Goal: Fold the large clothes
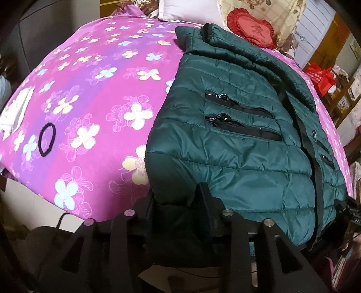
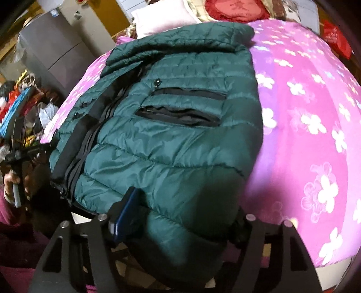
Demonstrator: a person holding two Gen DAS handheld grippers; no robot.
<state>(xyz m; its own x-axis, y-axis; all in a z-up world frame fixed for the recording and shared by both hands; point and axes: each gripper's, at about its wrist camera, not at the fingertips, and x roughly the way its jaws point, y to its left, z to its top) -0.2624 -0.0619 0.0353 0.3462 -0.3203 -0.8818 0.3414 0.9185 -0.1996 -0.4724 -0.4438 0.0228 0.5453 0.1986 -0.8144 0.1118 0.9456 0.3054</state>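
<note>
Left wrist view: my left gripper (image 1: 178,202) is clamped on the jacket (image 1: 237,139) hem at the bed's (image 1: 94,90) near edge.
Right wrist view: my right gripper (image 2: 180,216) straddles the hem bulge; grip, I cannot tell.
Hair tie (image 1: 46,139): on the bedspread, well apart.

Wide bed (image 1: 108,74) dressed in a pink-purple flowered cover. Spread across it, a dark green quilted jacket (image 1: 237,139), hem hanging over the near edge. Off to the side, well apart, lay a black hair tie (image 1: 47,139). Up at the head, a pale pillow (image 1: 187,10) and a red heart cushion (image 1: 250,29).
</note>
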